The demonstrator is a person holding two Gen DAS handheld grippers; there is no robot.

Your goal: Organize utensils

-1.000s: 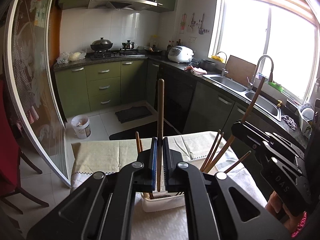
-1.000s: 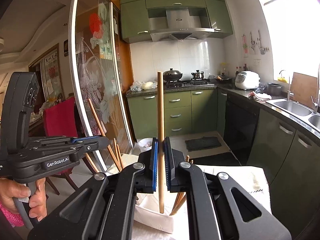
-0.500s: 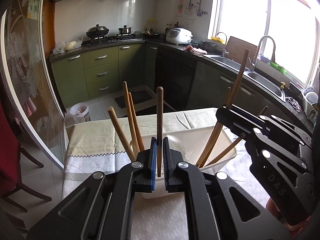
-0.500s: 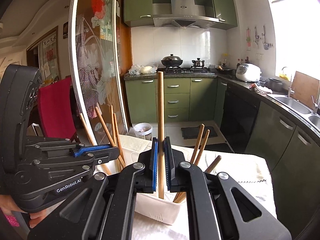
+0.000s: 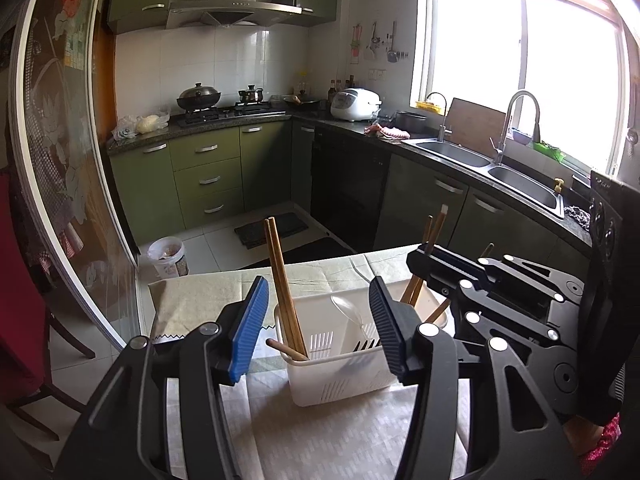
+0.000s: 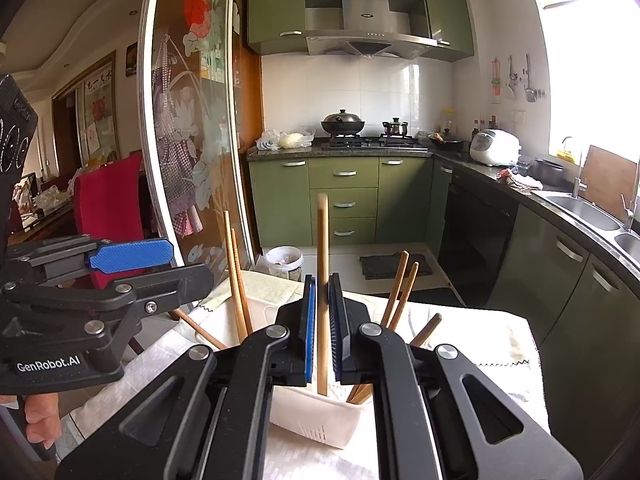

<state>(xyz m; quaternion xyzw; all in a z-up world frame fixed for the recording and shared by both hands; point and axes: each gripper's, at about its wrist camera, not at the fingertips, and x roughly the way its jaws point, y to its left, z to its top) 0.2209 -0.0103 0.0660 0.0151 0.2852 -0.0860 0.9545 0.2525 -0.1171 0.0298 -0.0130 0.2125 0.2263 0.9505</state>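
Chopstick (image 6: 322, 280) upright between right jaws

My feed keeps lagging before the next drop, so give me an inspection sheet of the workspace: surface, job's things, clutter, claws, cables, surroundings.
Surface: table under a pale patterned tablecloth.
Job's things: white slotted plastic utensil caddy holding wooden chopsticks at its left end, more at its right end, fork tines and a clear plastic spoon in the middle.
Clutter: nothing seen.
Claws: left claw open, nothing between its pads, jaws have just been opening; right claw shut on one upright wooden chopstick, low end over the caddy.
Cables: nothing seen.
Surroundings: green kitchen cabinets, steel double sink, red chair.
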